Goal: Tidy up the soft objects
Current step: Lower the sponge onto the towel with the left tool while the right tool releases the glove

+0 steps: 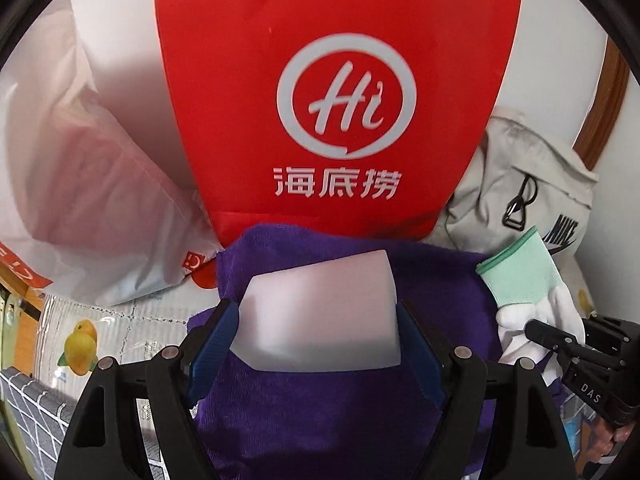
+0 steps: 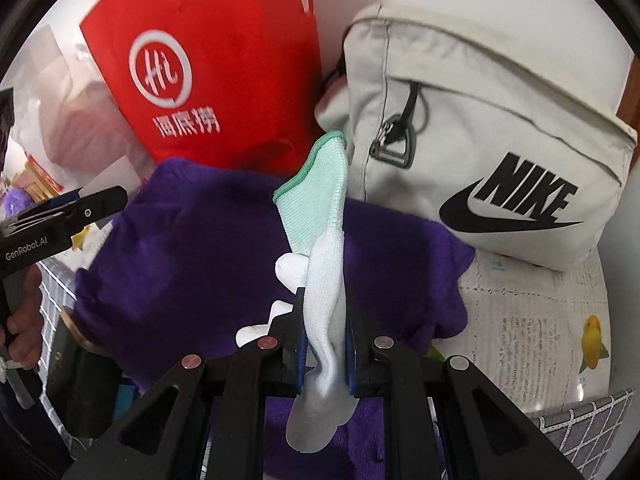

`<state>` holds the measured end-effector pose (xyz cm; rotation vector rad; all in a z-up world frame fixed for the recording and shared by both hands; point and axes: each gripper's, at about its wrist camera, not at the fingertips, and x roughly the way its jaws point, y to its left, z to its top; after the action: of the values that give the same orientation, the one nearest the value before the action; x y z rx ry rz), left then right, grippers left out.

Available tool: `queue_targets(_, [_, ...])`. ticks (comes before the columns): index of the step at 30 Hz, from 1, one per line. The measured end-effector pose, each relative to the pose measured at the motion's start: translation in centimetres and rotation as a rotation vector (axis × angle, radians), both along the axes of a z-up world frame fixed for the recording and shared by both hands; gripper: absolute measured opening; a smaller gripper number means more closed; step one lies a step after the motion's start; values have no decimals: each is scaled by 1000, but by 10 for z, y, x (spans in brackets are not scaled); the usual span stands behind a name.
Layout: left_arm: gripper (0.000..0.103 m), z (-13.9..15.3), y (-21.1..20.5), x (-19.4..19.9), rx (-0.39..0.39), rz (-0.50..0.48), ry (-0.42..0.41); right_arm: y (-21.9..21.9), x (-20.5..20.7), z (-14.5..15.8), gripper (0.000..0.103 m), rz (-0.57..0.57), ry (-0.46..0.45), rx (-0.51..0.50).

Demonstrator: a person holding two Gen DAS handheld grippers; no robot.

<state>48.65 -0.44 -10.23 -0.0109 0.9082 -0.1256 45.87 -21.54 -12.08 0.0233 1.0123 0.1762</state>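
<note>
In the left wrist view, the left hand-held gripper (image 1: 318,320) was clenched on a pale, whitish block (image 1: 320,312), its blue-padded fingers (image 1: 218,334) pressing both sides of it just above a purple towel (image 1: 320,412) spread on a fruit-printed cover (image 1: 80,344). A red bag (image 1: 332,92) with a white "Hi" logo stood behind the towel, a translucent plastic bag (image 1: 88,200) to its left and a beige Nike backpack (image 1: 516,184) to its right. At the right edge, the right hand-held gripper (image 1: 538,332) touched a white glove with a mint-green cuff (image 1: 520,280). In the right wrist view, the right hand-held gripper (image 2: 325,344) was grasping that glove (image 2: 324,264) by its white part, cuff pointing away, over the purple towel (image 2: 192,248). The backpack (image 2: 500,128) stood at right, the red bag (image 2: 208,72) at left, and the left hand-held gripper (image 2: 100,198) showed at the far left.
</note>
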Motion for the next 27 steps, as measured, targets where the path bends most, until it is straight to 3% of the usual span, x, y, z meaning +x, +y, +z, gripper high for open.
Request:
queue_targets(7, [79,-20,1,9,7,7,58,6,9,-21,15,17,52,-14])
queue_targets(23, [80,-30,3,13,11,13,98,10,12,-37,18,11,69,-55])
queue_targets(27, [81,-35,0,17,25,15,106,8,13,-36,25,5,72,-49])
